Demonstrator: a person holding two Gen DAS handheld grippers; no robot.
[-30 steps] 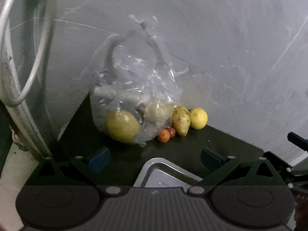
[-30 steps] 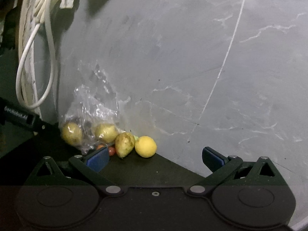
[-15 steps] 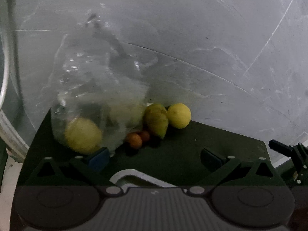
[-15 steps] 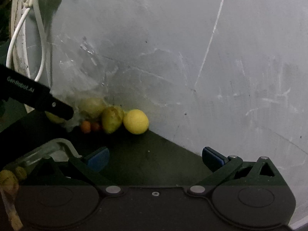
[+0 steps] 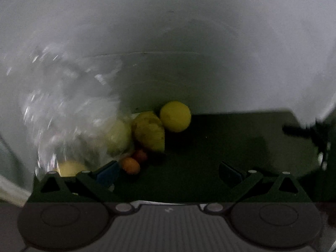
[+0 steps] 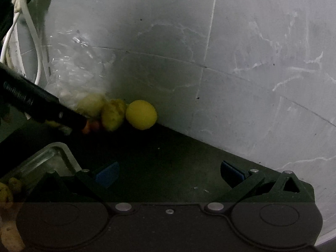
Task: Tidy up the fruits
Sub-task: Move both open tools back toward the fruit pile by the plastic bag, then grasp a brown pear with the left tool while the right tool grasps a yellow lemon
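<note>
Fruit sits bunched against the far wall [image 6: 231, 42]: round yellow fruit [image 5: 175, 116] on the right, pear-shaped one [image 5: 149, 133] touching it, two small orange fruits [image 5: 131, 165] nearest, and a clear plastic bag [image 5: 69, 113] with more fruit on the left. My left gripper [image 5: 168, 171] is spread wide and empty, with the orange pair just inside its left finger [image 5: 107, 173]; I judge it the nearer tool. My right gripper [image 6: 169, 173], also wide and empty, hangs farther back, the fruit ahead and to its left, a metal tray [image 6: 63, 153] at its near left.
</note>
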